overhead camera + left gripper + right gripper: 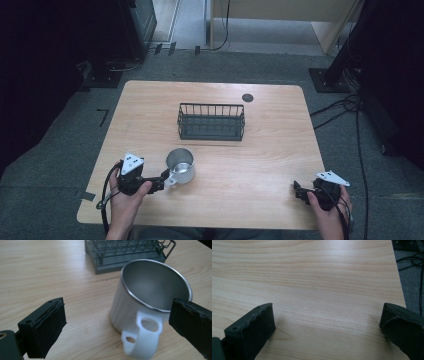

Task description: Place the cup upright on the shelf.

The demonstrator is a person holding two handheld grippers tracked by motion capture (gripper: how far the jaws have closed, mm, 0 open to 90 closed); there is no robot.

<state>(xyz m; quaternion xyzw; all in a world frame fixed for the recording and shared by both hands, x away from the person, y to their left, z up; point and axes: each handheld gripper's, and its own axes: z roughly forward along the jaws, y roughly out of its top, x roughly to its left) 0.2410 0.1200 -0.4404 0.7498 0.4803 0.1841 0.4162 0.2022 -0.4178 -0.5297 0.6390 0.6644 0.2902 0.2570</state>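
Near the table's front-left edge stands an upright shiny steel mug with a white handle (180, 166); the left gripper (117, 322) gapes wide around that handle, gripping nothing; the right gripper (327, 322) hovers wide open, empty, over bare wooden table (260, 165).

Mug (140, 297): handle's lower end blurred and cut by the bottom edge in the left gripper view. Wire basket (130, 252): top cropped there. Left gripper (117, 322): right jaw runs off-frame. Counter (150, 100): small dark disc (247, 98) near its far edge, too small to identify.
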